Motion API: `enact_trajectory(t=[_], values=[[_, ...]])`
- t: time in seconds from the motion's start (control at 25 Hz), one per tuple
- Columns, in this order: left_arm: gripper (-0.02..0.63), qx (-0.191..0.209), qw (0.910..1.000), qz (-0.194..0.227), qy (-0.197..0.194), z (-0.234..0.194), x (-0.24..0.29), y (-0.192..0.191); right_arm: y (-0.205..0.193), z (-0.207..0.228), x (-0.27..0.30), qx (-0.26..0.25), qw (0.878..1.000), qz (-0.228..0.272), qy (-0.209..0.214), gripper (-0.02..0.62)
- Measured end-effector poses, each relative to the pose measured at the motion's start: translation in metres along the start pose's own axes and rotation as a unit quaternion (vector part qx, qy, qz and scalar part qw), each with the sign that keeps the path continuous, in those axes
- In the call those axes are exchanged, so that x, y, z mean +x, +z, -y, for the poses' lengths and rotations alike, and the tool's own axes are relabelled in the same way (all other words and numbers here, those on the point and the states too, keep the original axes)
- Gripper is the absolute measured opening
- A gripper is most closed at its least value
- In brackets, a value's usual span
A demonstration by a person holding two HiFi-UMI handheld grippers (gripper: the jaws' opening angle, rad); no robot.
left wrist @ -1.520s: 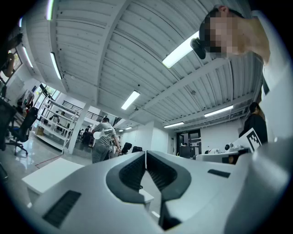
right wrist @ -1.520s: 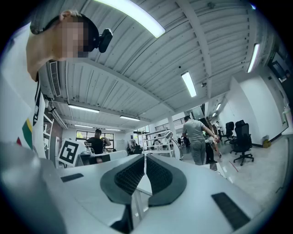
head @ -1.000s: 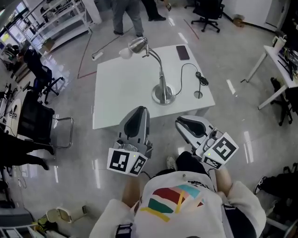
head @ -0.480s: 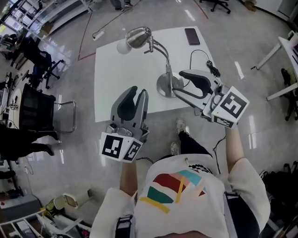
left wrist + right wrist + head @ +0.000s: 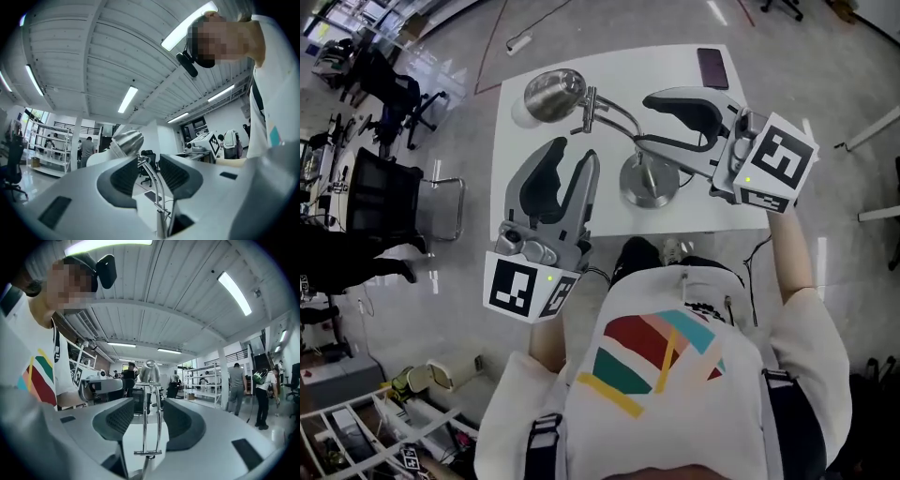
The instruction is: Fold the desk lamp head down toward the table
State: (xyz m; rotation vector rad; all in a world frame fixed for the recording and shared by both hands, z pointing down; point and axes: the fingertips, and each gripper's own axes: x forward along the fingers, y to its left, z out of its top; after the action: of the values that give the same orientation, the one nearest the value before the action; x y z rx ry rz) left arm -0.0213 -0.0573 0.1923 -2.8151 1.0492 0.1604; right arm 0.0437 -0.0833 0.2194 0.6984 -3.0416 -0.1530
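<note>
Here we hold both grippers up over the near side of a white table (image 5: pixel 609 214), and neither one is touching the lamp (image 5: pixel 649 184). The lamp stands on its round base toward the near edge. Its chrome neck (image 5: pixel 617 111) arches up and away to 11 o'clock, ending in the head (image 5: pixel 553 92), which hangs raised above the far left part of the table, with its pale shade pointing to 9 o'clock.

Our left gripper (image 5: pixel 574 155) points toward 12 o'clock, with its tips just short of the head at the head's 6 o'clock. Its jaws are spread and nothing sits between them. In the left gripper view the neck and head only show through the gap, farther off.

Our right gripper (image 5: pixel 645 120) reaches in from 3 o'clock, level with the upright stem. Its jaws are also spread. In the right gripper view the stem rises in the middle of the gap with neither pad on it, and we cannot tell whether it stands between the pads or just past them.

A dark phone (image 5: pixel 712 67) lies flat at the table's far right, at 1 o'clock from the base. A black chair (image 5: pixel 389 202) stands on the floor at 9 o'clock, well apart from the table.
</note>
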Motion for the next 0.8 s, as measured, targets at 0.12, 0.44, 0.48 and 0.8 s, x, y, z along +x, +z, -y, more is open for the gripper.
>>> enact_trajectory(t=[0.12, 0.44, 0.48, 0.8], values=[[0.175, 0.015, 0.9994, -0.014, 0.027, -0.011, 0.008, -0.003, -0.006, 0.009, 0.02, 0.002, 1.0, -0.015, 0.02, 0.195], [0.173, 0.065, 0.9961, -0.043, 0.04, -0.025, 0.019, 0.001, -0.011, 0.007, 0.052, -0.066, 0.994, -0.066, 0.057, 0.195], [0.172, 0.065, 0.996, -0.049, 0.037, -0.025, 0.02, 0.001, -0.004, 0.007, 0.051, -0.073, 0.994, -0.056, 0.058, 0.194], [0.152, 0.039, 0.996, -0.08, -0.007, -0.026, 0.021, -0.006, 0.005, 0.005, 0.055, -0.045, 0.995, -0.064, 0.064, 0.153]])
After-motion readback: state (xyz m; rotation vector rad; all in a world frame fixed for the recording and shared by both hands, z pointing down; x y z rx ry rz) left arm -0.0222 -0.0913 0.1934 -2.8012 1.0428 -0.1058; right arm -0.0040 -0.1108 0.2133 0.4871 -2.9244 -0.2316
